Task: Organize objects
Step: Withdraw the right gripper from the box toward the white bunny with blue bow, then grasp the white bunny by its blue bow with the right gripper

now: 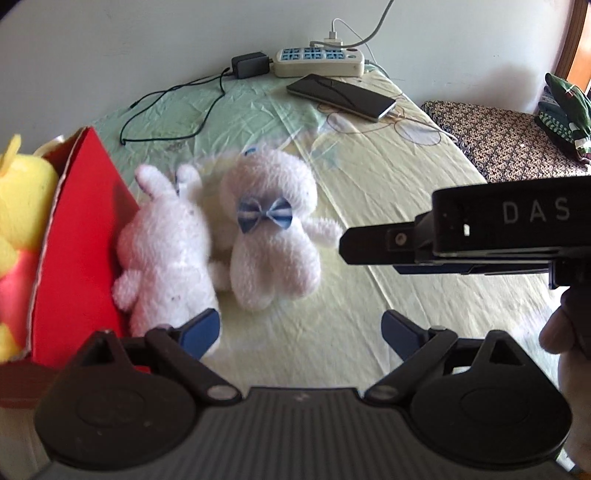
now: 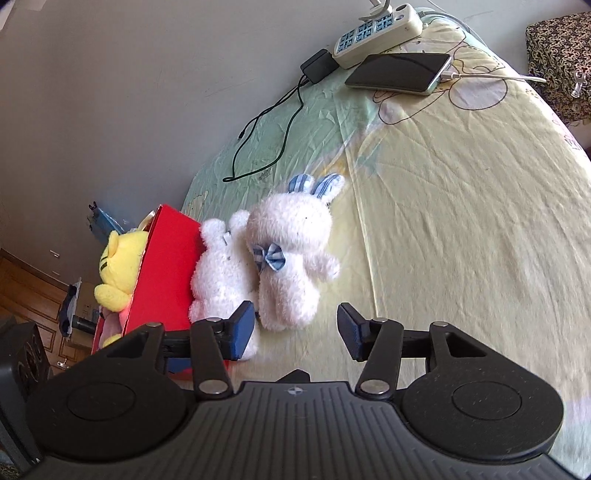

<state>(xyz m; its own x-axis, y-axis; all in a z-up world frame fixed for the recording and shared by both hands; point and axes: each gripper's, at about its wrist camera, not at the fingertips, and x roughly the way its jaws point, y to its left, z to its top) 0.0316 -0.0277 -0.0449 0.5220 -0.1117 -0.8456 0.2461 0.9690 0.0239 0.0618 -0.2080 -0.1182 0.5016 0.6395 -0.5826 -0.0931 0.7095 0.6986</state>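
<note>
Left wrist view looks down on a bed (image 1: pixel 388 302) spread with a pale yellow and green sheet, where two white plush rabbits lie side by side next to a red box (image 1: pixel 85 236). The left gripper (image 1: pixel 301 332) hangs above the sheet with its blue-padded jaws spread wide and nothing between them; its left fingertip sits just in front of the plain white rabbit (image 1: pixel 166 258), though contact cannot be confirmed. That rabbit leans against the red box wall. The rabbit with the blue bow tie (image 1: pixel 273 240) lies just beside it, the two touching. A yellow plush toy (image 1: pixel 18 206) sits inside the box. The right gripper (image 1: pixel 354 247) enters from the right edge, seen side-on, held by a hand (image 1: pixel 565 354), its tip close to the bow-tie rabbit's outstretched arm.

Right wrist view shows the right gripper (image 2: pixel 297 328) partly open, its jaws empty, with bare sheet between them. Its left pad overlaps the lower end of the plain white rabbit (image 2: pixel 218 273) in the picture, and the bow-tie rabbit (image 2: pixel 291 251), with blue checked ears, lies just ahead of the gap. Farther off, near the wall, rest a dark phone (image 2: pixel 399 70), a white power strip (image 2: pixel 376 33) and a black adapter (image 2: pixel 317 66) with its trailing cable.
</note>
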